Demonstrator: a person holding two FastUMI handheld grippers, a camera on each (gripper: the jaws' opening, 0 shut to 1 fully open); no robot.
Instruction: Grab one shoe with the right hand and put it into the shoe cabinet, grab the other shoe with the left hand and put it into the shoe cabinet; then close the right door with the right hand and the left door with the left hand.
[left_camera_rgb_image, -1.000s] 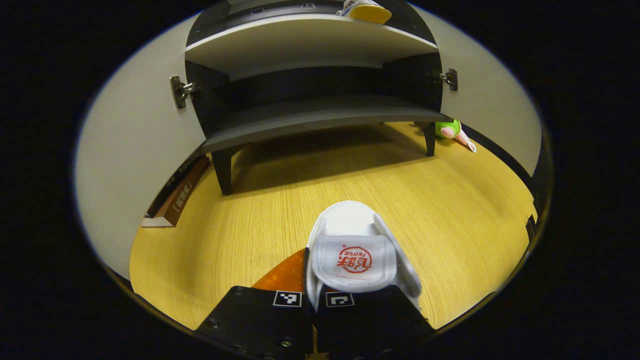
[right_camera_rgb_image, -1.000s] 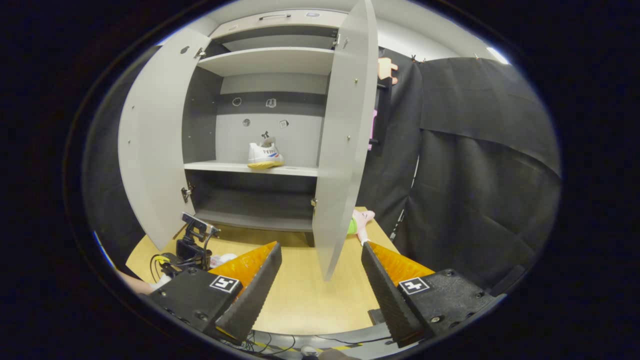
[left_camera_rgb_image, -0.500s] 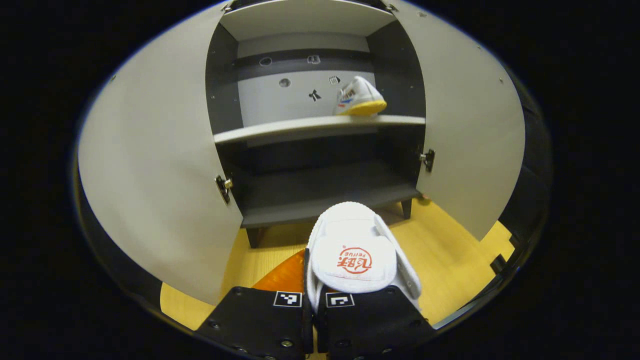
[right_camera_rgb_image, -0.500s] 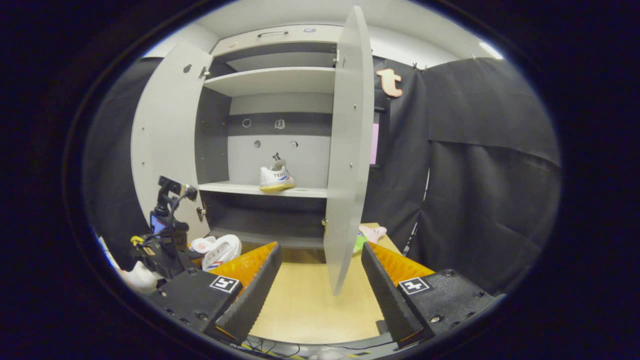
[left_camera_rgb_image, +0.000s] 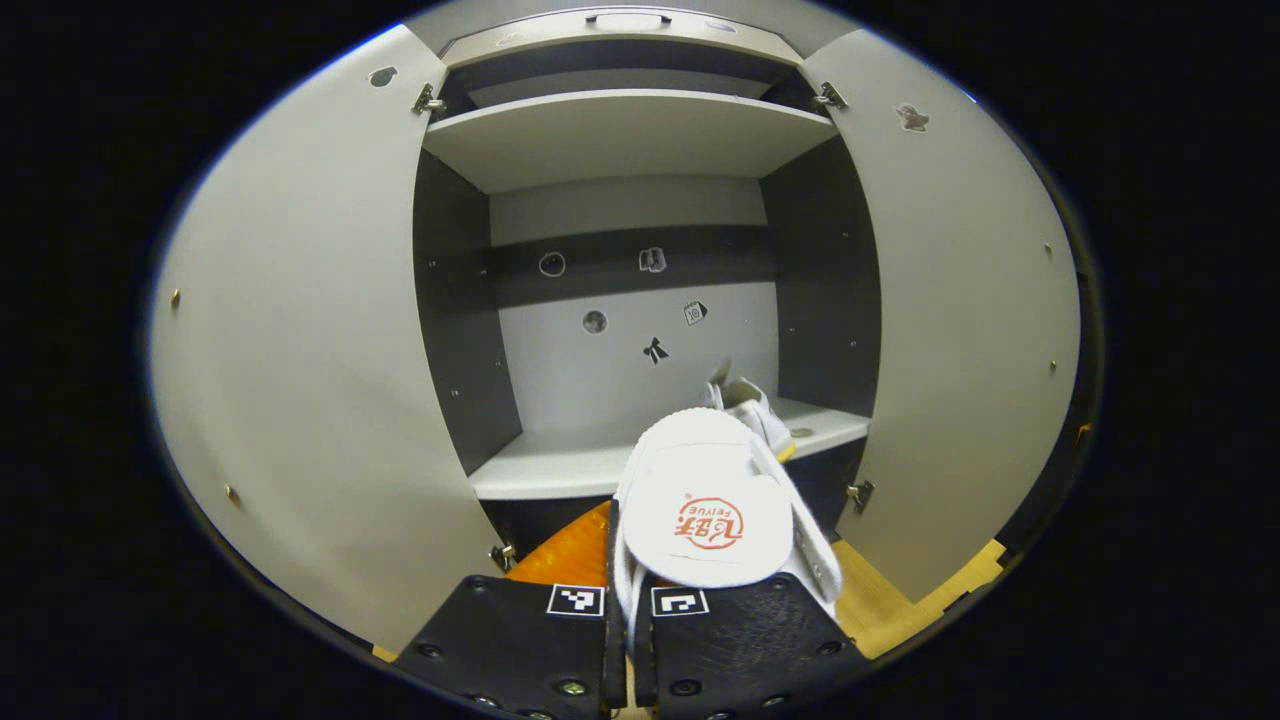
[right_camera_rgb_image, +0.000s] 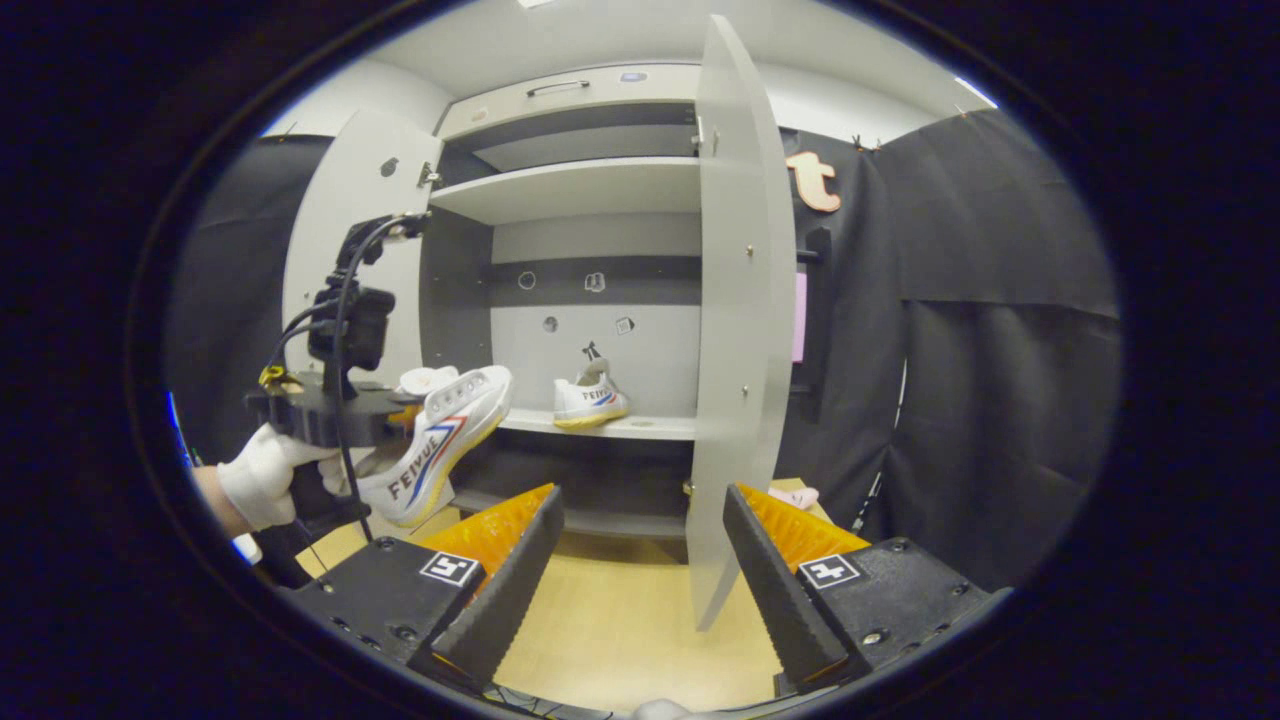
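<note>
left fingers (left_camera_rgb_image: 610, 650) clench the second white sneaker (left_camera_rgb_image: 705, 515) by its heel; i've lifted it from the floor to the middle shelf (left_camera_rgb_image: 560, 465), level with the first sneaker (right_camera_rgb_image: 590, 400). right gripper (right_camera_rgb_image: 640, 560) hangs released. next comes placing, then doors.

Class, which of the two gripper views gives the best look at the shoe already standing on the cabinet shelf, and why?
The right gripper view: the shoe on the shelf stands whole and unblocked inside the shoe cabinet. In the left gripper view, the held shoe in the left gripper hides most of the shoe on the shelf, leaving its top.
</note>
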